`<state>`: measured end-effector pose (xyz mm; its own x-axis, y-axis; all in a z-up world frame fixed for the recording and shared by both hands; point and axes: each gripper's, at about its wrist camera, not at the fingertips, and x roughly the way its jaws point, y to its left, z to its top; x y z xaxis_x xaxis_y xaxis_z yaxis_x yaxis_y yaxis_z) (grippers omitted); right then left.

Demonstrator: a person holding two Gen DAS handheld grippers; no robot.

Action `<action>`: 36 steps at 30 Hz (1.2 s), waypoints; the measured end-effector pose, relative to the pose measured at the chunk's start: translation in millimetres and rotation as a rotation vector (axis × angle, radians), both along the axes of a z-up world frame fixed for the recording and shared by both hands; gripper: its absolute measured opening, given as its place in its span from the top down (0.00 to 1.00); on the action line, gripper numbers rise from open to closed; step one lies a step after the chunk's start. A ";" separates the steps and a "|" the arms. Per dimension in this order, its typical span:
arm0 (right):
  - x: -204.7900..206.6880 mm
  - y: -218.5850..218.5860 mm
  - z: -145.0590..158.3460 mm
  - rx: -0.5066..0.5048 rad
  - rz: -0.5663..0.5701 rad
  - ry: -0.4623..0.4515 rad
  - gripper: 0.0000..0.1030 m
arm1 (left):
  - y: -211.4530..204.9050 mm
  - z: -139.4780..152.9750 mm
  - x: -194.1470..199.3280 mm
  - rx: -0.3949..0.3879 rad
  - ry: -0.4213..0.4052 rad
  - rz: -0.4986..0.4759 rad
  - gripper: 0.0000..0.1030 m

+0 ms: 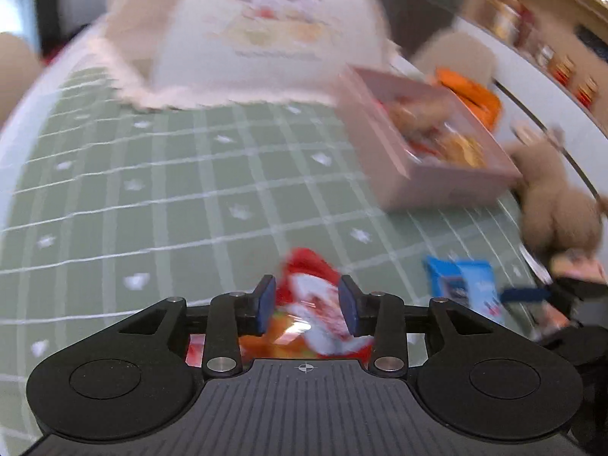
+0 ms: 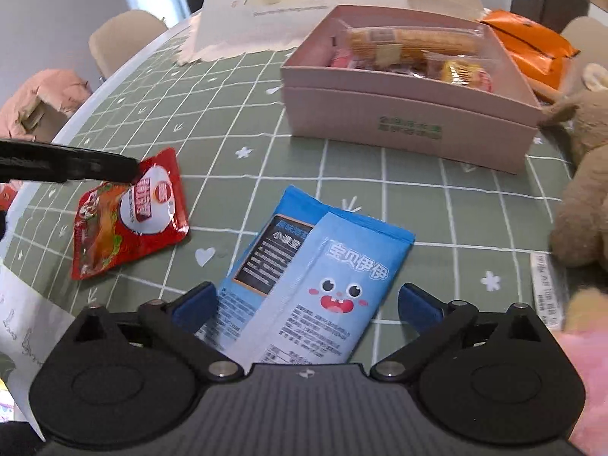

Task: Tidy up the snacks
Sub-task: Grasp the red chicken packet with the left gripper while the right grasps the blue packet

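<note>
A red snack packet point(image 1: 313, 304) sits between the blue pads of my left gripper point(image 1: 307, 306), whose jaws are narrowed around it. In the right wrist view the same packet point(image 2: 129, 220) lies on the green tablecloth with the left gripper's black finger point(image 2: 95, 167) at its upper edge. Two blue snack packets point(image 2: 315, 281) lie on the cloth between the wide-open pads of my right gripper point(image 2: 306, 304). A pink box point(image 2: 410, 114) with several snacks inside stands beyond them; it also shows in the left wrist view point(image 1: 429, 178).
A white illustrated card box point(image 2: 288, 3) stands behind the pink box. Orange snack bags point(image 2: 532, 49) lie at the back right. A brown plush toy point(image 2: 585, 190) sits at the right. Chairs point(image 2: 121, 38) ring the table edge point(image 2: 72, 121).
</note>
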<state>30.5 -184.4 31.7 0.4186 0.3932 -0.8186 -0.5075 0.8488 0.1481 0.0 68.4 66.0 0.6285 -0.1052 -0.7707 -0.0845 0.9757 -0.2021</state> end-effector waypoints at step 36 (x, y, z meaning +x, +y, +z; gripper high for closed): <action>-14.5 -22.7 -4.7 0.002 -0.062 0.005 0.13 | -62.0 -24.7 -2.2 0.101 0.123 -0.134 0.28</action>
